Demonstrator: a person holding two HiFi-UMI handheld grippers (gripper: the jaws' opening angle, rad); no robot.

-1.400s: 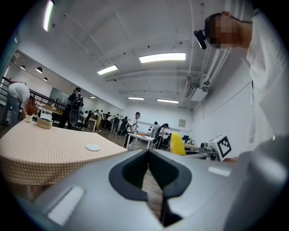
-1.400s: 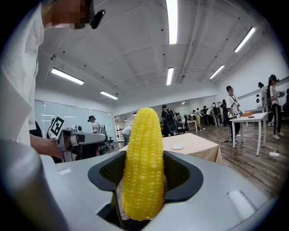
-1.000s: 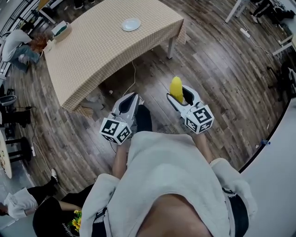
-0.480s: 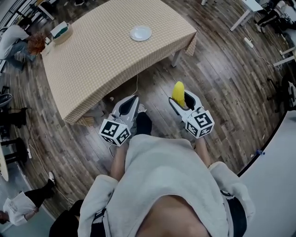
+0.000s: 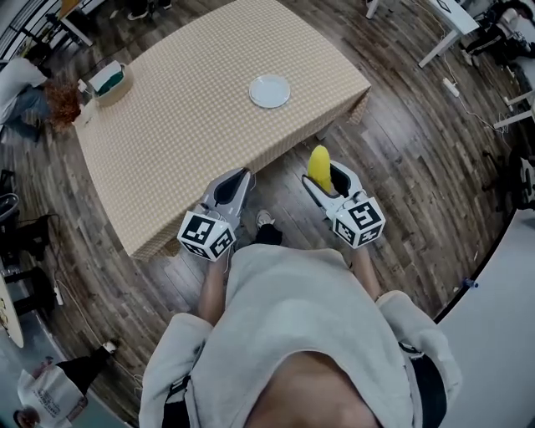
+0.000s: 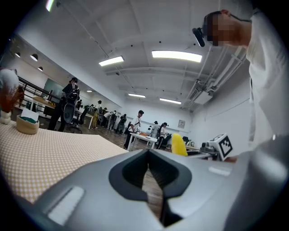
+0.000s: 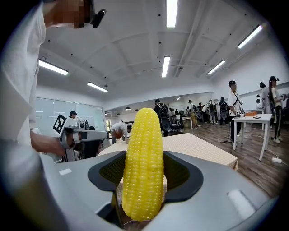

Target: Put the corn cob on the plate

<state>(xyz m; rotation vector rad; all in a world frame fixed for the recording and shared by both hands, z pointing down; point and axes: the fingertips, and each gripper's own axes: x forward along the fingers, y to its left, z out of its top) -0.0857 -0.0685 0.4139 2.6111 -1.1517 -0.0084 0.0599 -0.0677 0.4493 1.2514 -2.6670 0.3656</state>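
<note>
Two grippers were held at the near edge of the table (image 5: 192,109). The right gripper (image 5: 326,174) had its fingers clamped on the corn cob (image 5: 318,164), which stood upright between them. The left gripper (image 5: 238,177) had its fingers together, empty. The white plate (image 5: 270,91) sat on the table, well apart from the cob.

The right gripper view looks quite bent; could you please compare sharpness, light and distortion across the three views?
Right gripper view: corn cob sharp and evenly lit, dark rounded corners, bright ceiling strips. Left gripper view: same fisheye rim, near foreground soft. Head view: table edges bow, floorboards curve, little blur.
</note>
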